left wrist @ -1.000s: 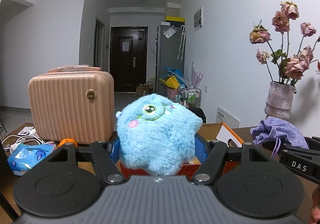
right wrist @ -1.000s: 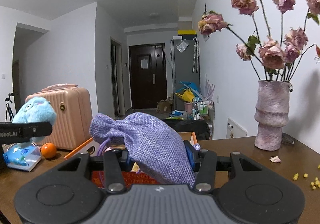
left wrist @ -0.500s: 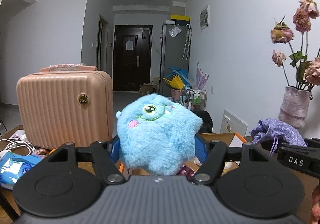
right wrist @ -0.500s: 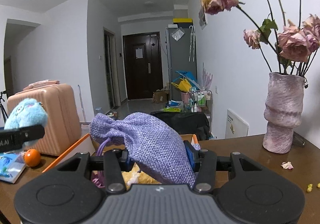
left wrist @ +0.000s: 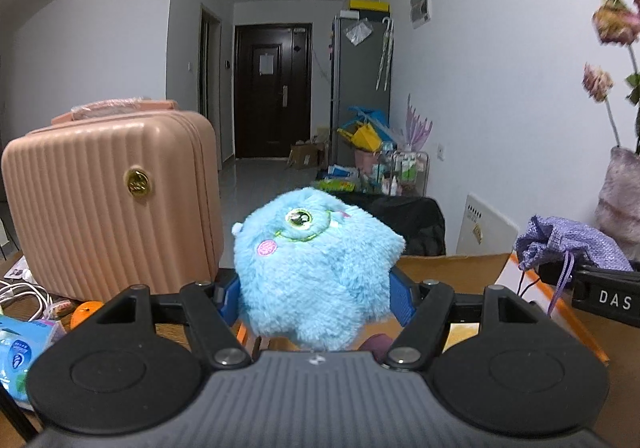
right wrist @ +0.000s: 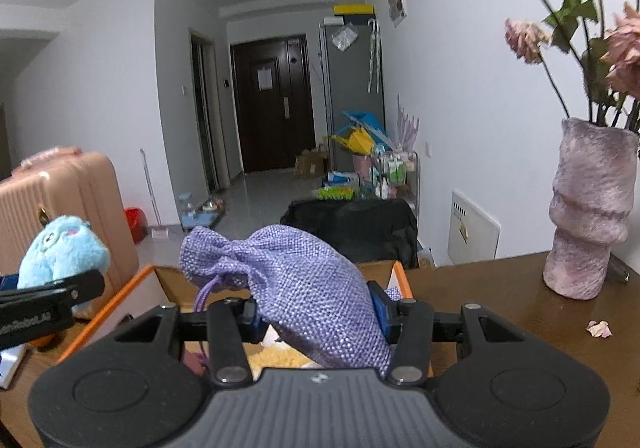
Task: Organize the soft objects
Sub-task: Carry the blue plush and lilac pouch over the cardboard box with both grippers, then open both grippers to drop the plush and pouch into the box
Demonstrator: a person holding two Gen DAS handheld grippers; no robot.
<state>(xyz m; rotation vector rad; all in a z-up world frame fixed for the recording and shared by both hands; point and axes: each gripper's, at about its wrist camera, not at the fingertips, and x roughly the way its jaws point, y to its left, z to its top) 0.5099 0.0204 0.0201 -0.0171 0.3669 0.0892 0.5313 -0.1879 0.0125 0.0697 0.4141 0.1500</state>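
1. Between the blue pads of the left gripper [left wrist: 314,298] sits a blue plush toy [left wrist: 316,268], clenched on both flanks; the jaws stand about a toy's width apart, and the fur bulges over the pads.
2. The toy is round, shaggy and one-eyed, with a green mouth line and a pink cheek patch. It is held in the air above the cardboard box [left wrist: 448,268].
3. The right gripper [right wrist: 316,314] is clamped on a purple drawstring pouch [right wrist: 304,288], its blue pads pressed into the pouch's sides. The pouch is coarse woven cloth, gathered at the neck toward the left, with a purple cord loop hanging down.
4. The pouch hangs over the same box, which has an orange outer face and plain brown flaps; something yellow and crumbly lies inside it below the pouch.
5. Each gripper shows in the other's view, side by side over the box.
6. Left of the box a ribbed pink suitcase [left wrist: 112,204] stands upright on the brown table [right wrist: 500,312], with an orange [left wrist: 86,310], white cables and a blue tissue pack [left wrist: 24,352] near it.
7. On the right, well apart from the box, a mottled pink vase [right wrist: 590,208] holds dried roses; a fallen petal [right wrist: 599,328] lies on the table nearby.
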